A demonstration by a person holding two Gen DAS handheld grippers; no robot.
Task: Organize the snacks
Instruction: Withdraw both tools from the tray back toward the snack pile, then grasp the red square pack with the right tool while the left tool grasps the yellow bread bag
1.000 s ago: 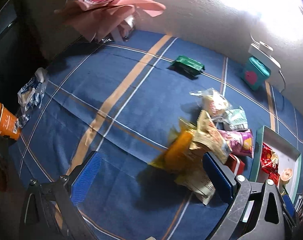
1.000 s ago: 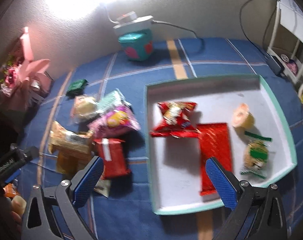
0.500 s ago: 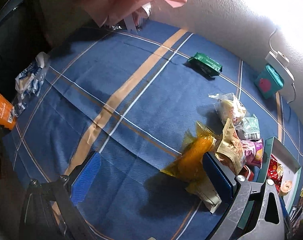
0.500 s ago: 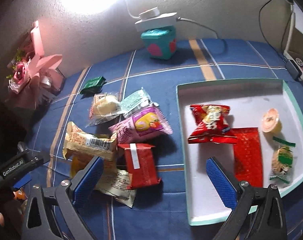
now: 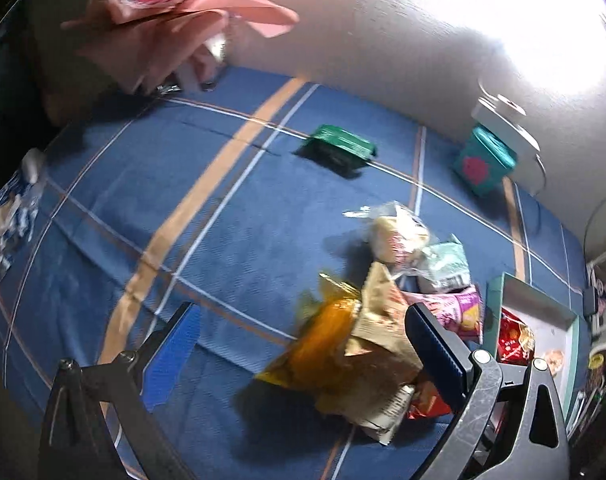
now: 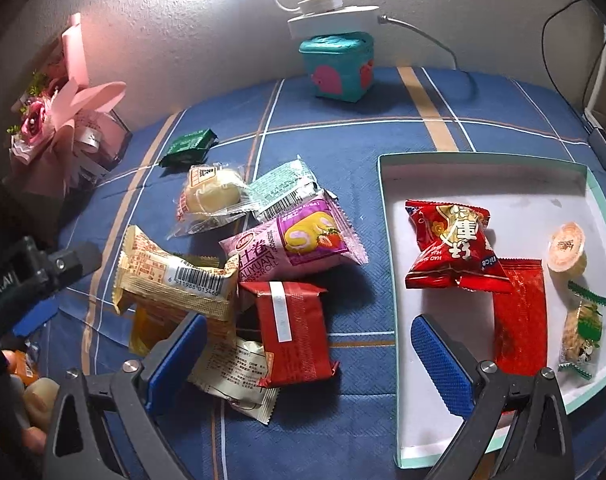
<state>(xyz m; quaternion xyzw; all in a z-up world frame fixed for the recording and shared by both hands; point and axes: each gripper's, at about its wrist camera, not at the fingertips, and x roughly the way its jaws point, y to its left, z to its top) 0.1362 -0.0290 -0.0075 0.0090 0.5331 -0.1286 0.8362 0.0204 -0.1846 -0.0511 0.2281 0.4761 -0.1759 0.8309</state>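
- Bare blue plaid cloth [image 5: 151, 208] lies left of the heaped crinkly snack packets [image 6: 239, 272].
- White teal-rimmed tray [image 6: 399, 408]: near-left floor bare.

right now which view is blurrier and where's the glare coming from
Left wrist view: motion-smeared, worst on the orange packet and pink bouquet; a blown-out white patch on the wall at upper right. Right wrist view: sharp, the barcode on the yellow packet is legible; glare on the wall at top, dark fisheye corners.

The right hand-held gripper [image 6: 307, 356] has swung left from over the tray [image 6: 387, 200], now hovering above the red snack packet [image 6: 291, 332] at 6 o'clock, jaws apart.
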